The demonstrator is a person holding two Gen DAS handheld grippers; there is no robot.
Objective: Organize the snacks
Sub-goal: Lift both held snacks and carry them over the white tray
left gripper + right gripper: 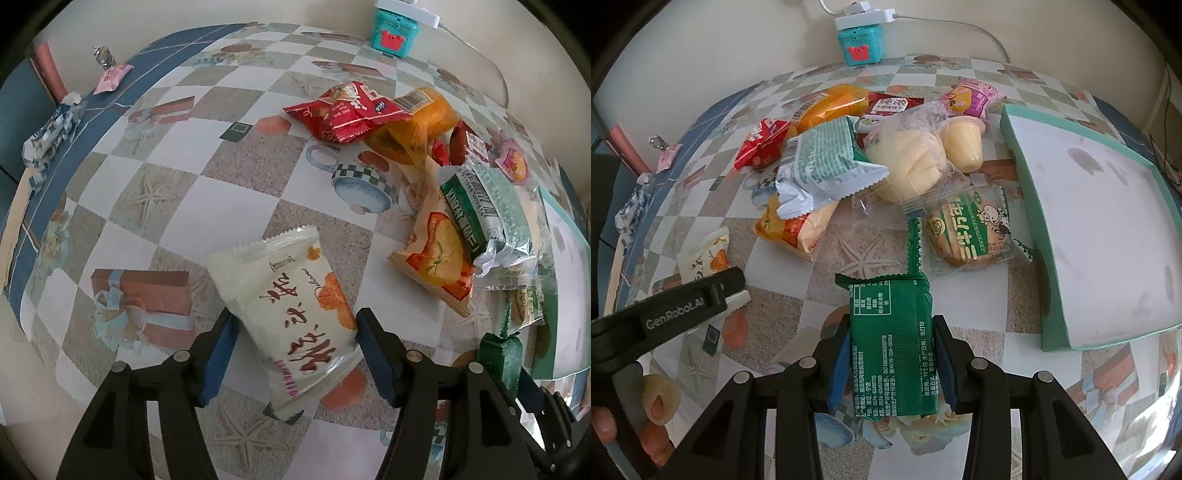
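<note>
My left gripper [295,332] points steeply down, and its blue pads touch both long edges of a white packet [288,314] with an orange picture, which reaches forward over the tablecloth. The right wrist view shows one of the left gripper's fingers [701,299] at the left with that packet [705,254]. My right gripper [892,325] is shut on a dark green packet [890,350], held upright between the pads. Beyond lies a pile of snacks: a red packet [343,110], an orange one [424,122], a green-and-silver one [827,166], a wrapped bun [908,166] and a biscuit packet [971,232].
A shallow teal-rimmed box [1100,229] with a white inside lies at the right. A teal toy box [858,40] stands at the back wall under a white power strip. A pink candy [110,77] and a blue-white wrapper [51,136] lie near the left table edge.
</note>
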